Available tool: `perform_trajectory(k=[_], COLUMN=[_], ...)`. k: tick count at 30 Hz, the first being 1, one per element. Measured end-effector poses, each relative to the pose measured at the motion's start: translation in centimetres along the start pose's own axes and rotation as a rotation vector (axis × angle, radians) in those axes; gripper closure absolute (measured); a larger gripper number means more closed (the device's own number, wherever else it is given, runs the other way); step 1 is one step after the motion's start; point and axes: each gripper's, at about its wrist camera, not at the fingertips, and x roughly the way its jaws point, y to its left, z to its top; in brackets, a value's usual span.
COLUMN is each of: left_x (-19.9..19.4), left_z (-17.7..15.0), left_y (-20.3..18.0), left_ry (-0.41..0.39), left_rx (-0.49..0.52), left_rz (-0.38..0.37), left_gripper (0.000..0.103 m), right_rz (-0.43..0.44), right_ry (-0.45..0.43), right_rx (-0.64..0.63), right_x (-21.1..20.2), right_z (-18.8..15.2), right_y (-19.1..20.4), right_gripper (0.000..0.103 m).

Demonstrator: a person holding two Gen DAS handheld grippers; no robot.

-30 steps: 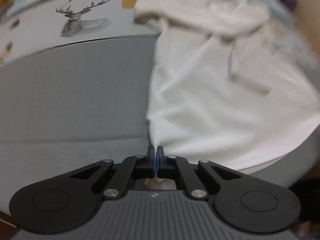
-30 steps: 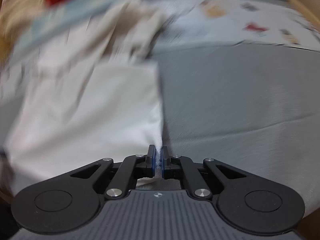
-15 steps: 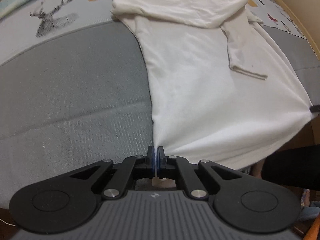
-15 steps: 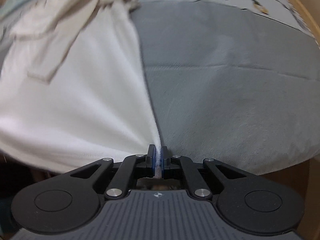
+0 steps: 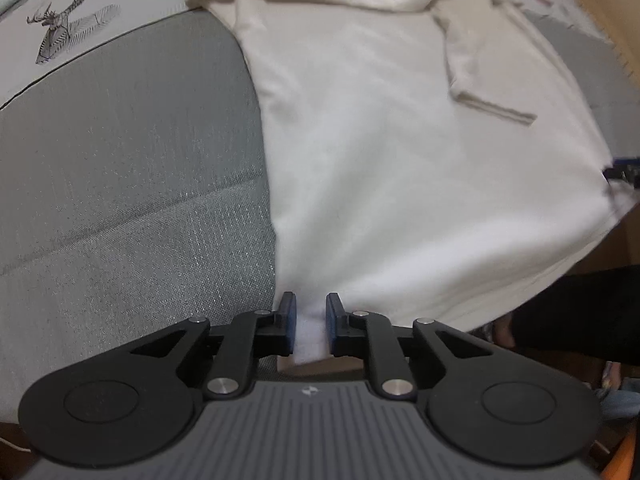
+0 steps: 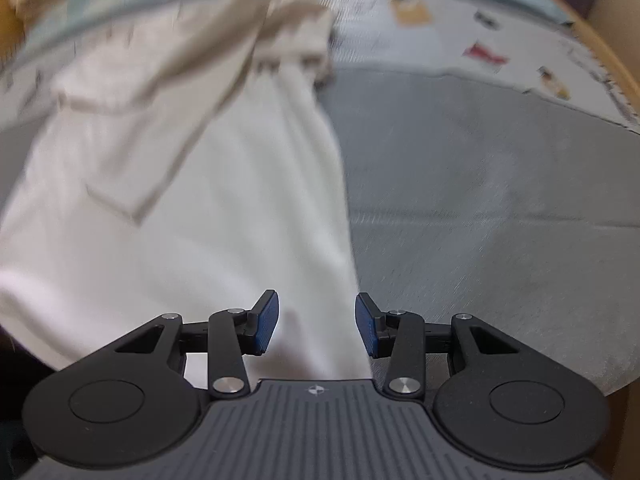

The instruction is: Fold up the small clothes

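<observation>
A white long-sleeved shirt [image 5: 380,152] lies stretched out on a grey bed cover [image 5: 120,184], hem toward me, with one sleeve folded across its body. It also shows in the right wrist view [image 6: 208,216]. My left gripper [image 5: 311,326] is open a little, with the shirt's left hem corner lying loose between the jaws. My right gripper [image 6: 316,324] is open wide over the right hem corner, which lies between the jaws. The right gripper's tip shows at the far right edge of the left wrist view [image 5: 624,172].
The grey cover [image 6: 480,208] meets a pale printed sheet [image 5: 72,20] with a deer drawing at the far side. A wooden bed edge [image 6: 612,40] runs along the right. The hem hangs over the near edge of the bed.
Both grippers were shut on the hem corners while pulling the shirt flat toward me. Now both have opened and let the hem go, the right one wider than the left.
</observation>
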Motion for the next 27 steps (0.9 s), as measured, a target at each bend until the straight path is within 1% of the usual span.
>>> perform_trajectory(k=[1, 2, 3, 4, 6, 7, 8, 10, 11, 13, 15, 16, 17, 18, 20, 22, 23, 24, 25, 26, 27], left_x=[-0.1, -0.6, -1.2, -2.0, -3.1, -3.5, -3.6, -3.7, -3.8, -3.7, -3.7, -3.8, -3.8, -4.0, -3.9, -3.6, -3.4, -3.5, -3.6, -3.7, -3.9], left_z=[0.4, 0.9, 1.5, 2.3, 3.4, 4.1, 4.8, 6.1, 6.6, 7.2, 7.7, 7.9, 8.2, 8.5, 8.9, 9.4, 9.6, 9.7, 9.8, 9.8, 9.9], left_y=[-0.2, -0.4, -0.7, -0.8, -0.8, -0.8, -0.9, -1.5, -1.8, -2.3, -2.9, -3.2, -3.5, -3.7, -4.0, -4.0, -4.0, -4.0, -3.8, -3.7, -3.6], left_ry=[-0.013, -0.046, -0.094, -0.153, -0.243, -0.284, -0.310, -0.340, -0.358, -0.385, -0.406, -0.419, -0.438, -0.453, -0.465, -0.457, -0.453, -0.456, -0.463, -0.472, -0.480], left_rx=[0.000, -0.003, -0.010, -0.026, -0.079, -0.114, -0.138, -0.159, -0.163, -0.165, -0.162, -0.158, -0.148, -0.139, -0.127, -0.128, -0.131, -0.133, -0.135, -0.138, -0.144], left_rz=[0.011, 0.021, 0.030, 0.034, 0.029, 0.023, 0.024, 0.047, 0.053, 0.054, 0.055, 0.052, 0.047, 0.044, 0.046, 0.044, 0.045, 0.043, 0.039, 0.036, 0.036], left_gripper=[0.086, 0.086, 0.086, 0.086, 0.086, 0.086, 0.086, 0.086, 0.086, 0.086, 0.086, 0.086, 0.086, 0.086, 0.086, 0.086, 0.086, 0.086, 0.086, 0.086, 0.086], right_rz=[-0.035, -0.060, -0.070, -0.052, 0.021, 0.064, 0.099, 0.186, 0.223, 0.300, 0.383, 0.409, 0.408, 0.400, 0.377, 0.346, 0.333, 0.329, 0.337, 0.345, 0.349], right_ry=[0.045, 0.034, -0.001, -0.062, -0.164, -0.220, -0.260, -0.314, -0.320, -0.302, -0.230, -0.175, -0.127, -0.098, -0.056, -0.030, -0.039, -0.055, -0.073, -0.088, -0.108], right_rx=[-0.017, -0.029, -0.030, -0.018, 0.021, 0.053, 0.079, 0.124, 0.136, 0.165, 0.190, 0.195, 0.195, 0.190, 0.155, 0.112, 0.091, 0.078, 0.074, 0.075, 0.082], right_x=[1.1, 1.1, 0.7, -0.1, -1.6, -2.4, -2.9, -3.3, -3.2, -2.5, -0.9, 0.2, 1.2, 2.0, 3.4, 4.2, 4.5, 4.3, 3.8, 3.5, 3.0], right_z=[0.3, 0.5, 0.9, 1.5, 2.5, 3.1, 3.6, 4.9, 5.5, 6.7, 8.0, 8.5, 8.9, 9.1, 9.6, 9.8, 9.7, 9.8, 9.8, 9.8, 9.8], right_y=[0.4, 0.6, 0.9, 1.0, 1.0, 1.1, 1.1, 1.2, 1.5, 2.2, 3.5, 4.3, 5.3, 6.0, 7.5, 8.6, 9.0, 9.2, 9.1, 8.7, 8.3], right_gripper=[0.059, 0.055, 0.055, 0.056, 0.056, 0.057, 0.059, 0.083, 0.098, 0.098, 0.096, 0.095, 0.089, 0.084, 0.077, 0.075, 0.076, 0.079, 0.087, 0.102, 0.103])
